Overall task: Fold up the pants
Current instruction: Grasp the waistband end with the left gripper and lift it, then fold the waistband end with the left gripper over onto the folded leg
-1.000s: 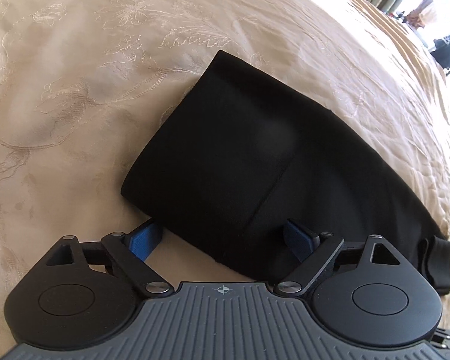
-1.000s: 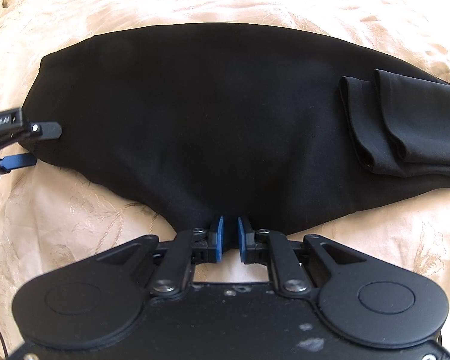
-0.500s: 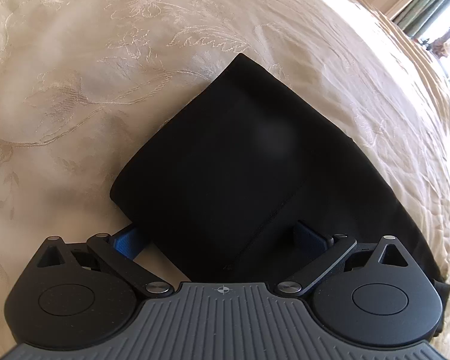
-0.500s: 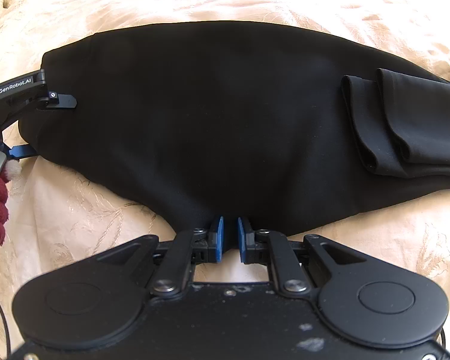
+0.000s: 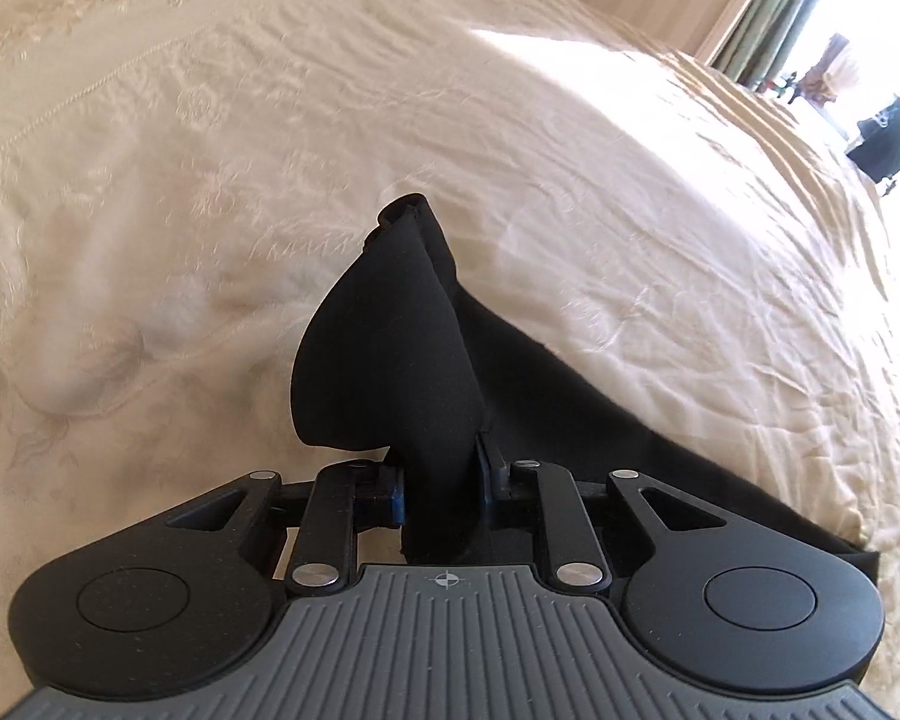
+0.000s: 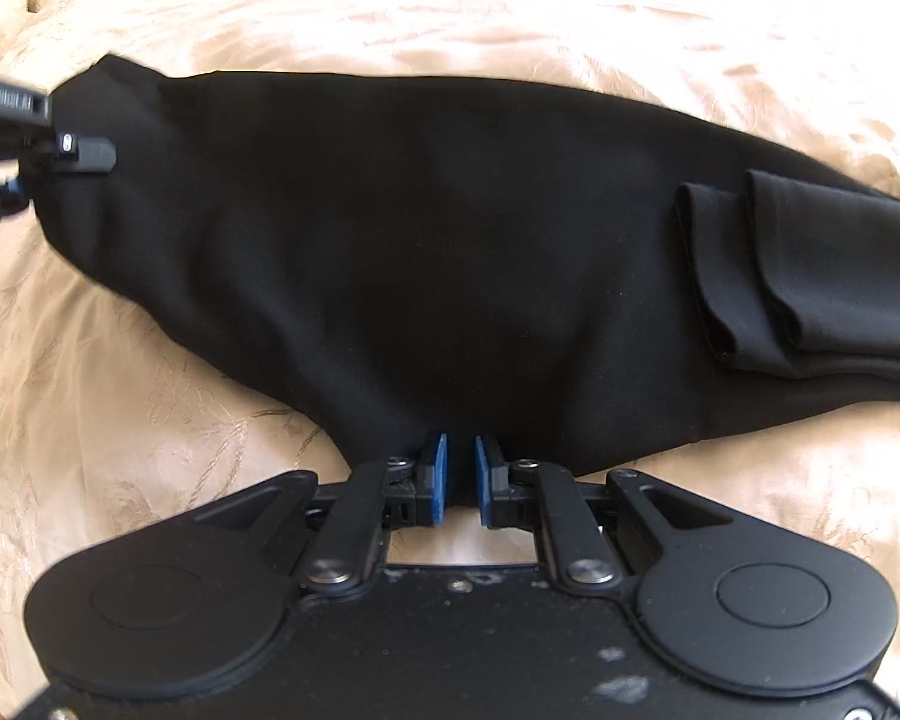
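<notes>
On the cream embroidered bedspread (image 6: 150, 408), black pants (image 6: 450, 252) are laid out lengthwise, running from 9 o'clock to 3 o'clock in the right wrist view, with the leg ends folded back in two rolled layers toward 3 o'clock. At 6 o'clock of that cloth, the right gripper (image 6: 457, 480) is seen with its blue pads narrowly parted and the near hem of the pants drawn down between them; a thin fold of fabric is pinched there, directly ahead of the fingers. At 9 o'clock in the same view, the left gripper (image 6: 24, 174) is found at the far end of the pants, blurred, with that end bunched and raised off the bedspread. From the left wrist view, the left gripper (image 5: 440, 489) is shown with its jaws closing on a gathered bunch of the pants (image 5: 390, 348); the cloth fills the gap between the blue pads, rises in a peak toward 12 o'clock, and trails along the bedspread (image 5: 210, 180) toward 4 o'clock. A curtained window (image 5: 810, 30) is noted at 1 o'clock.
</notes>
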The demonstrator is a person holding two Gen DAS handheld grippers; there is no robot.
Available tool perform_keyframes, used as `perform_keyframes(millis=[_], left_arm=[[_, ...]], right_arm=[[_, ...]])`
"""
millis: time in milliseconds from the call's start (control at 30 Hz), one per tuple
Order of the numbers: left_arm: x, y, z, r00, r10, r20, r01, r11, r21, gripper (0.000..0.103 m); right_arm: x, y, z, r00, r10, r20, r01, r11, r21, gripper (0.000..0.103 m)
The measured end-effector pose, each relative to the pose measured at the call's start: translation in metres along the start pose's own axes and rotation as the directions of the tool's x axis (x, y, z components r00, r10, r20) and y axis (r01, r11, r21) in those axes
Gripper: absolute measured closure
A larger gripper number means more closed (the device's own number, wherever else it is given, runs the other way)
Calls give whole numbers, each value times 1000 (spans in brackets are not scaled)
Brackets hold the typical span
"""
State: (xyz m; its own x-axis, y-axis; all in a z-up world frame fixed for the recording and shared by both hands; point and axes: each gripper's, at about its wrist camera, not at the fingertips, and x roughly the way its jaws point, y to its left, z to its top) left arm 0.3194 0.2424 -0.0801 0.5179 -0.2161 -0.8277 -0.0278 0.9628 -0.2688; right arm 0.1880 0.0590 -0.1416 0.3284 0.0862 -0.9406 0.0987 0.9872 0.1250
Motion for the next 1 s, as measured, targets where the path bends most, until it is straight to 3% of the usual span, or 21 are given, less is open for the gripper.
perform_keyframes(millis=[133,267,400,567,833,1000], left_arm=[[-38,-32,1,997,-48,68,45,998,47,84],[-59,-82,-5,991,-52,120,36,991,129,84],[-74,-138,-16,988,-41,150,12,982,189,84],[-71,-213,-44,983,-41,181,-8,966,258,84],[-4,-321,-110,996,-51,74,25,948,318,87],[52,-375,-154,996,-17,-93,56,897,438,84]], right_arm=[[5,-1,-13,1000,25,-9,-26,999,-44,91],[8,-12,-7,996,85,-26,-87,994,-60,93],[-16,-48,-6,983,186,8,-186,983,4,90],[-56,-111,-19,971,235,49,-237,971,27,89],[-89,-241,-51,982,180,56,-185,977,106,89],[-100,-309,-63,989,135,54,-143,972,188,88]])
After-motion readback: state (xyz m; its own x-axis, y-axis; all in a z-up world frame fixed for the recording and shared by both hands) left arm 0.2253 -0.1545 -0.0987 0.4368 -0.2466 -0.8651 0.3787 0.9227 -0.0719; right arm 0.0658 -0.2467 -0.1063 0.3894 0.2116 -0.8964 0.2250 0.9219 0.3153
